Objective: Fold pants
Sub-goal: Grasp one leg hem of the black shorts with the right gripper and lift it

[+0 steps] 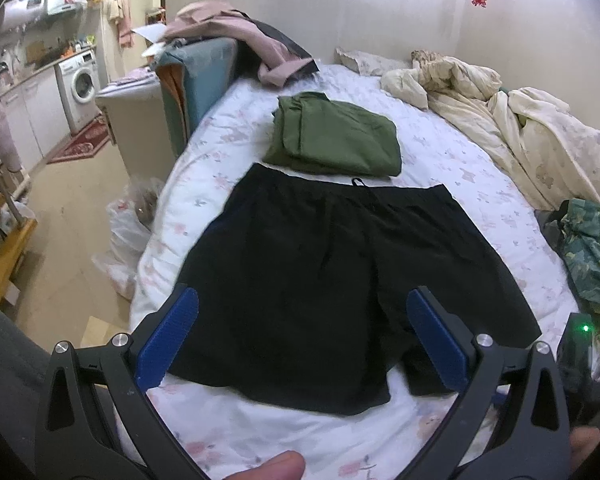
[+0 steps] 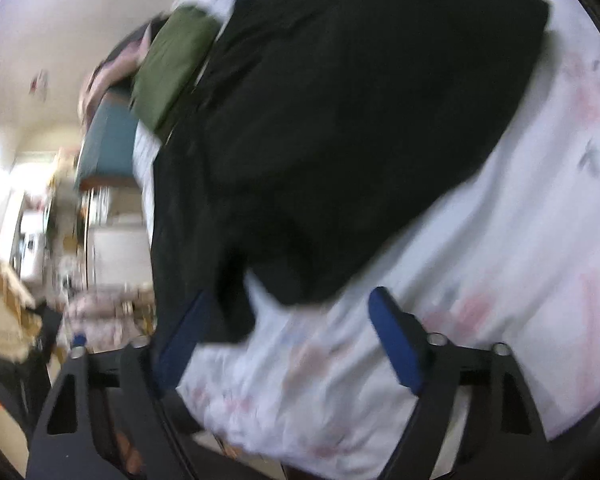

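Black shorts (image 1: 332, 272) lie spread flat on the floral bedsheet (image 1: 228, 144), waistband far, leg hems near. My left gripper (image 1: 302, 304) is open and empty, hovering above the near hems. In the blurred, tilted right wrist view the same black shorts (image 2: 340, 128) fill the middle. My right gripper (image 2: 290, 304) is open and empty, just above the sheet (image 2: 480, 280) at the edge of a leg hem. The right gripper also shows at the right edge of the left wrist view (image 1: 580, 344).
Folded green pants (image 1: 336, 136) lie just beyond the waistband, also in the right wrist view (image 2: 172, 64). A crumpled cream duvet (image 1: 512, 120) and patterned green cloth (image 1: 592, 248) lie at the right. Pink clothes (image 1: 236, 28) top a blue bedside unit. The bed's left edge drops to the floor.
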Demonstrator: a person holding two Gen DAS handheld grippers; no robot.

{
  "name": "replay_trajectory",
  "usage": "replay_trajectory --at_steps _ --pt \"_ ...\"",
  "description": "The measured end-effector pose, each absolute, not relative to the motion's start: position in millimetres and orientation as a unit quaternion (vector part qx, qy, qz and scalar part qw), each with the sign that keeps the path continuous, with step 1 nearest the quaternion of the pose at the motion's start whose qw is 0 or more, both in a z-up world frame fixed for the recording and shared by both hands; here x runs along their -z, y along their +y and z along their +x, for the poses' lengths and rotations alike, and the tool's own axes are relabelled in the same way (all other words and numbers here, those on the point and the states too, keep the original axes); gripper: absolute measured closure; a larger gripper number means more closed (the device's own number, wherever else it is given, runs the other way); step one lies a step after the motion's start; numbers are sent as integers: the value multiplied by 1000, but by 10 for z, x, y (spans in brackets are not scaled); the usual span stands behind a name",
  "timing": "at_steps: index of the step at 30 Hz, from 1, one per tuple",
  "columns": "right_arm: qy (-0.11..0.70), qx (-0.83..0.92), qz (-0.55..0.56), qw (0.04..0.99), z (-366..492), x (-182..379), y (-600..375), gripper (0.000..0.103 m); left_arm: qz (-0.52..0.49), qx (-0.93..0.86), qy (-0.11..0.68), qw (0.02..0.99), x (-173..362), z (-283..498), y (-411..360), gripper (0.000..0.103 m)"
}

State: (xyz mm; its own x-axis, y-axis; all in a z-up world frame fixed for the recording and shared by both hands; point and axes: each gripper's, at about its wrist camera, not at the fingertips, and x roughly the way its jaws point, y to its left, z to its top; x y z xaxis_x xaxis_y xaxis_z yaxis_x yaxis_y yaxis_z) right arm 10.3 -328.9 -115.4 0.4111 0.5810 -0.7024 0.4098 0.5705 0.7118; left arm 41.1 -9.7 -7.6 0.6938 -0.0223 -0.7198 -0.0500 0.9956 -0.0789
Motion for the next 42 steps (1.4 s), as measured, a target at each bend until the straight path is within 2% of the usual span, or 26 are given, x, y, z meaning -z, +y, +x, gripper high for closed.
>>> replay_trajectory --at_steps 7,13,14,15,16,19,23,29,34,39,40,41,42 --pt "439 84 554 703 70 1312 -4033 34 -56 -8 409 911 154 536 -108 0" --pt "410 115 542 725 187 1298 -4149 38 -33 0 420 907 182 677 -287 0" --pt "408 115 535 731 160 1284 -4143 54 -30 3 423 906 182 709 -319 0" --pt "409 112 524 739 171 1261 -4132 83 -25 5 429 903 188 749 -364 0" --pt "404 107 522 743 171 1233 -4155 88 -22 7 436 900 192 801 -400 0" --pt "358 50 526 770 139 1039 -4248 89 -31 23 474 880 232 1062 -499 0" --pt "338 10 473 814 198 712 -4094 89 -61 17 511 857 267 1516 -548 0" --pt "328 -59 452 827 336 552 -3866 90 13 59 544 837 286 2433 -1299 1" --pt "362 -138 379 841 514 449 -3497 90 31 117 634 764 648 3181 -2099 2" --pt "398 -164 370 823 704 582 -3315 91 104 139 634 753 933 3588 -2915 2" --pt "404 -168 367 821 737 602 -3291 91 121 135 636 750 1036 3637 -3014 3" --pt "410 -170 362 820 755 615 -3269 91 133 129 639 747 1122 3685 -3040 9" --pt "416 -173 353 820 778 624 -3232 91 148 128 651 733 1286 3732 -3123 21"
